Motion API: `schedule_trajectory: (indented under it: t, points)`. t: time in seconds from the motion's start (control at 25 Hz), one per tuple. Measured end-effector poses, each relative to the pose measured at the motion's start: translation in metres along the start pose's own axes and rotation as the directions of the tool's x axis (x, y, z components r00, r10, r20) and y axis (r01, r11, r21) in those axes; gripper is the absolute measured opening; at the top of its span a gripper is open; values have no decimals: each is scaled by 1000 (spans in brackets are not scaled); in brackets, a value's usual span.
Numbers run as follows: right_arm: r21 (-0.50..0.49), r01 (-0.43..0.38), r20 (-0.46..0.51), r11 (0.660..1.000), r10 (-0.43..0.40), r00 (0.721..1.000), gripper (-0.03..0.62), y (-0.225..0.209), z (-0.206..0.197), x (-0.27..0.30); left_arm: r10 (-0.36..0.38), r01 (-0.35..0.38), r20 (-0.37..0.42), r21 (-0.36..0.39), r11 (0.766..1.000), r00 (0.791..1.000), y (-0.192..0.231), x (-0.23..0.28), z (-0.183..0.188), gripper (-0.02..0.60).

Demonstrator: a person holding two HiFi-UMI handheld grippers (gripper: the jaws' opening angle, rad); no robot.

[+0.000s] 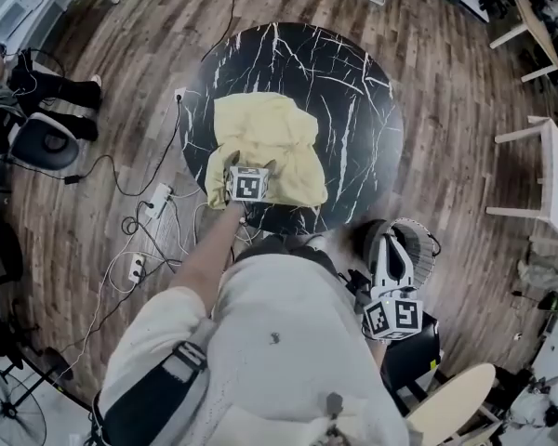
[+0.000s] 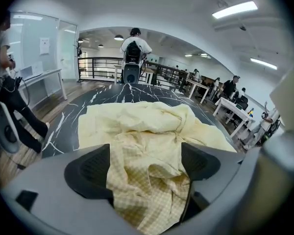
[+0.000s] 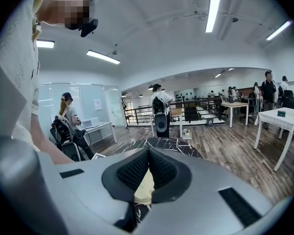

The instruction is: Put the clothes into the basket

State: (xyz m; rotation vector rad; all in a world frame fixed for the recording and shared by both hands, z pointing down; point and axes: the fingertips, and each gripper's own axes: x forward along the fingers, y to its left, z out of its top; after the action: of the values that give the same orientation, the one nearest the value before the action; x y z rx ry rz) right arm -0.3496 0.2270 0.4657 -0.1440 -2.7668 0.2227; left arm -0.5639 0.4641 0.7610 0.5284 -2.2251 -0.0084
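A pale yellow cloth (image 1: 265, 147) lies crumpled on the round black marble table (image 1: 353, 91), toward its near left side. My left gripper (image 1: 251, 167) hangs over the cloth's near edge. In the left gripper view it (image 2: 144, 155) stands wide open, and a checked fold of the cloth (image 2: 147, 180) sits between the pads without being pinched. My right gripper (image 1: 388, 242) is held low at the right, over a round mesh basket (image 1: 428, 254) on the floor. Its fingertips (image 3: 148, 155) meet, shut on nothing; the cloth (image 3: 144, 187) shows far off through the gap below them.
Cables and power strips (image 1: 158, 198) litter the wooden floor left of the table. A chair (image 1: 46, 142) stands far left, white tables (image 1: 539, 156) at the right, and a round wooden stool (image 1: 451, 402) near my right side. A person (image 2: 133, 48) stands beyond the table.
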Motion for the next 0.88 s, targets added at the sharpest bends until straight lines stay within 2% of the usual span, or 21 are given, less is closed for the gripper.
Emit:
schedule_trajectory:
  t: [0.12,0.24,0.36,0.48,0.68,0.88]
  points:
    - [-3,2,-10,1000,-2,1000,9,-1,-2,6,-16,13,-37,-78,997,999,1,7,-6,459]
    - [-2,14,-18,1000,-14,1000,9,-3,-4,11,-112,102,-68,-137,985,991,-10,21,-15,459]
    - [1,30,-22,1000,-30,999,9,-8,-4,14,-215,199,-64,-194,961,975,-25,27,-17,459]
    - [10,47,-27,999,-46,999,9,-16,-4,17,-276,257,-78,-194,947,958,-38,30,-18,459]
    - [15,52,-36,999,-51,998,9,-22,-5,24,-295,274,-111,-172,946,949,-50,37,-20,460]
    - [23,65,-44,998,-64,997,9,-27,-5,31,-210,195,-169,-98,976,963,-58,53,-28,465]
